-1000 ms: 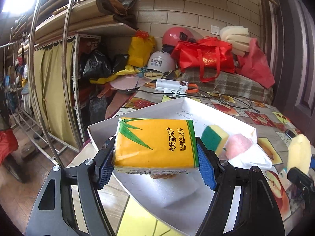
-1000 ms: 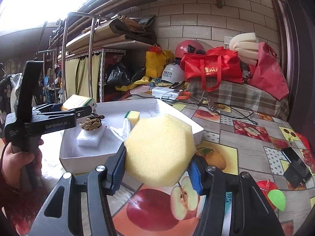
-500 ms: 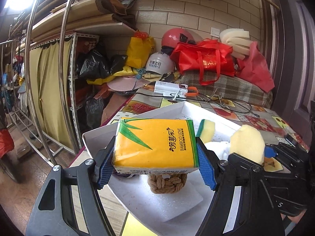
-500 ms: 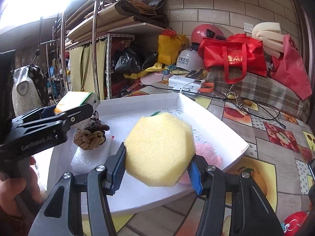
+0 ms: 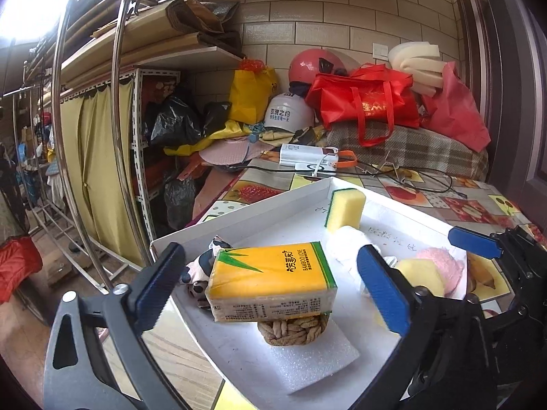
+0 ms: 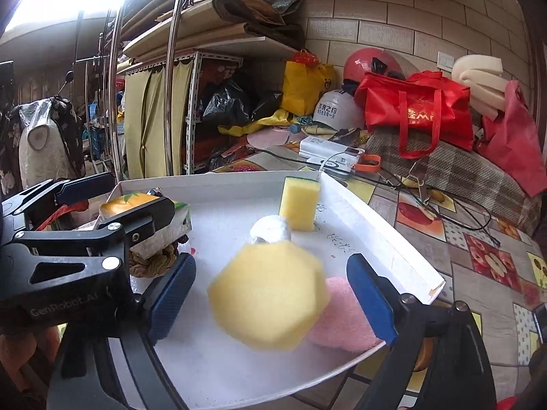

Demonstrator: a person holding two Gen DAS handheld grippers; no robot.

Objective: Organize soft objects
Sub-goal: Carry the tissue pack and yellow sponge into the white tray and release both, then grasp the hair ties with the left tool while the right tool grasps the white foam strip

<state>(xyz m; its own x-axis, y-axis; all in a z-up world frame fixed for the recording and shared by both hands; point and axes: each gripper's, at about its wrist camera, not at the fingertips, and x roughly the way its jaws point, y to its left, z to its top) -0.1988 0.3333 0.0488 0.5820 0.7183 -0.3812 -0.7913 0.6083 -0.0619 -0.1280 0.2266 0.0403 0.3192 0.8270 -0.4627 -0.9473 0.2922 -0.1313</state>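
With both tongs spread, two drops into the white tray [image 5: 259,201] are judged done.
Left gripper [image 5: 270,290] is spread, pads clear of the tissue pack [image 5: 270,278], which is perched on the rope knot [image 5: 294,329], long axis left-right, printed face up, slightly tilted. Right gripper [image 6: 271,294] is spread around the yellow foam piece [image 6: 270,294]; blur suggests it is dropping beside the pink cloth [image 6: 342,317]. Green-backed sponge [image 5: 345,208] is stood upright at the far wall. Nothing soft is seen outside the tray; the pack may need reseating.
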